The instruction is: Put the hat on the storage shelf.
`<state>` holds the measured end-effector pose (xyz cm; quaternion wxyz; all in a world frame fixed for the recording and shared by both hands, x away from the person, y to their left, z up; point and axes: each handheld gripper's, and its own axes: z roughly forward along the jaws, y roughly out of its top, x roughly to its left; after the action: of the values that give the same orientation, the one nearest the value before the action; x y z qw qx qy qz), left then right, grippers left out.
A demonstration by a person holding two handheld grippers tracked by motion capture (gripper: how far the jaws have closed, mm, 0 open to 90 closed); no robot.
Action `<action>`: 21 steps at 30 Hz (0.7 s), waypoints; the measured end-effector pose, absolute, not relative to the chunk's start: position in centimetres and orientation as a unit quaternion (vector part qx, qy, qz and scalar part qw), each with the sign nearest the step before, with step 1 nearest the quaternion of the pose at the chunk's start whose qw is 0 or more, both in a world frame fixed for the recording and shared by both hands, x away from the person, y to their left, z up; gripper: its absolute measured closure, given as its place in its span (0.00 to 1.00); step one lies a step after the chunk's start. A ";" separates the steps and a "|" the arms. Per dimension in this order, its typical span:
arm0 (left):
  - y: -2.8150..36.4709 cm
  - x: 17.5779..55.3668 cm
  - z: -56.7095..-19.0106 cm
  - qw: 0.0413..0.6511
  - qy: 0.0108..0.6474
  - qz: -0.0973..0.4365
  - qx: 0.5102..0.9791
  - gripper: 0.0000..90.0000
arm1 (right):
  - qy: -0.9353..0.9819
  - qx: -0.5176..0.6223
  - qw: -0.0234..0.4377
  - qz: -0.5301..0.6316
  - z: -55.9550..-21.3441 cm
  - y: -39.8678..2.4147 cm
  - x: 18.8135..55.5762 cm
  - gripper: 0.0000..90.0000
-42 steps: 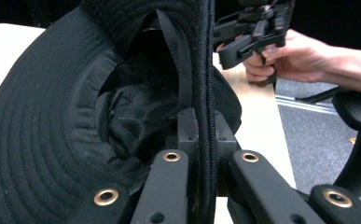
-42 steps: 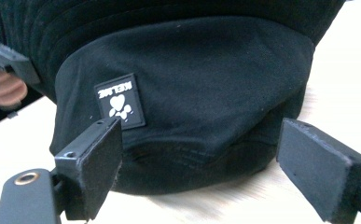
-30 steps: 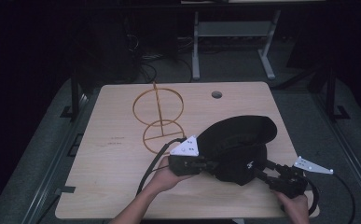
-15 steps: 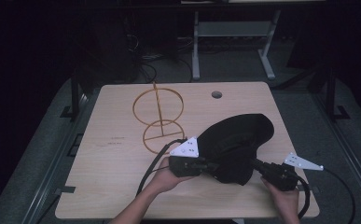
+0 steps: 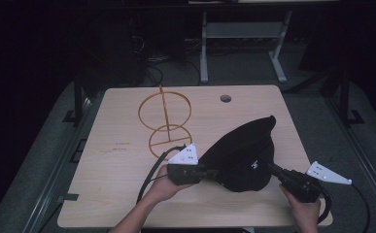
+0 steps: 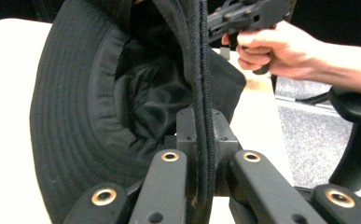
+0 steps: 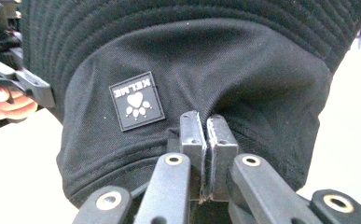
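- High view: a black hat (image 5: 244,155) sits lifted at the near right part of a wooden table (image 5: 112,194), held between the two grippers.
- The left gripper (image 5: 210,173) comes in from the hat's left side, and the right gripper (image 5: 268,167) from its right side; a hand holds each one at the near edge of the table.
- Left gripper view: the left gripper (image 6: 200,140) is clamped on the hat's brim, whose corded edge runs straight up between the jaws. The hat's open underside and dark lining show to the left of it.
- In that same view the person's other hand (image 6: 274,46) holds its gripper at the far side of the hat.
- Right gripper view: the right gripper (image 7: 208,140) has just been closing, and its jaws now pinch a fold of the hat's crown fabric.
- A square patch (image 7: 136,101) with a paw print sits on the crown just left of that pinch.
- High view: a wire stand (image 5: 165,121) made of two rings on a post stands on the table behind the hat, well apart from it.
- A round hole (image 5: 226,98) lies in the tabletop near the far edge.
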<state>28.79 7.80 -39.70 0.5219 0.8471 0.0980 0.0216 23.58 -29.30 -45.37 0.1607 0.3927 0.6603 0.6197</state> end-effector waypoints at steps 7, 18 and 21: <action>8.1 28.5 -39.9 0.507 0.100 0.036 0.855 0.91 | 0.663 0.374 0.179 0.624 -44.0 -29.2 23.1 0.97; 9.1 28.3 -39.5 0.497 0.107 0.056 0.860 0.72 | 0.667 0.347 0.201 0.628 -41.0 -29.1 22.5 0.98; 9.4 28.1 -39.5 0.494 0.108 0.058 0.861 0.70 | 0.669 0.345 0.206 0.626 -40.2 -29.1 22.5 0.97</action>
<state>28.09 9.41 -39.55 0.4935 0.8610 0.1084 0.0581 22.47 -29.09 -40.22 0.2062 0.3445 0.6690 0.6255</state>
